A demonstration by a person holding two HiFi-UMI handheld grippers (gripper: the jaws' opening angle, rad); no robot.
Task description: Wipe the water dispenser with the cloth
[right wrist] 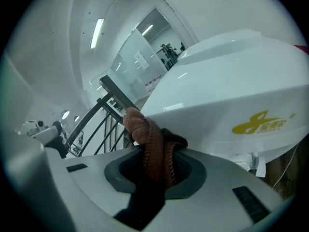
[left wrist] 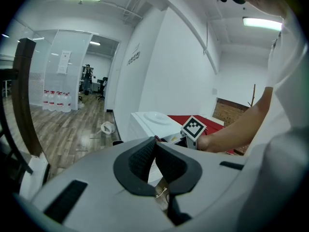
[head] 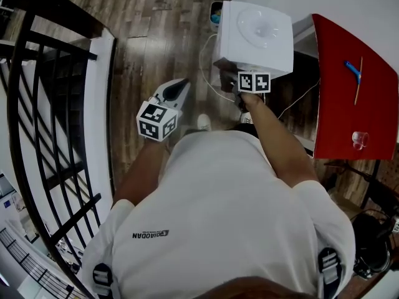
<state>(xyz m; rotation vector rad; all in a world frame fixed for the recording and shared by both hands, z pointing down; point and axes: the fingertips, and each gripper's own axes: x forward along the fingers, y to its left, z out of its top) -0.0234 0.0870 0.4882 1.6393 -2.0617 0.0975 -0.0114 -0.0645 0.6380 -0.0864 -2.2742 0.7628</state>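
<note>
The white water dispenser point(head: 255, 36) stands at the top middle of the head view, seen from above. My right gripper point(head: 244, 83) is at its front face, shut on a brown cloth point(right wrist: 145, 129). In the right gripper view the cloth bunches up between the jaws and presses against the dispenser's white shell point(right wrist: 231, 91), close to a yellow logo. My left gripper point(head: 179, 88) hangs left of the dispenser, apart from it, over the floor. Its dark pads point(left wrist: 140, 158) meet at the tips and hold nothing. The dispenser point(left wrist: 150, 121) shows beyond them in the left gripper view.
A black stair railing point(head: 37, 104) runs down the left side. A red table point(head: 349, 86) stands right of the dispenser, with a blue item, a thin stick and a clear cup point(head: 360, 140) on it. A white cable point(head: 209, 73) trails over the wooden floor point(head: 149, 23).
</note>
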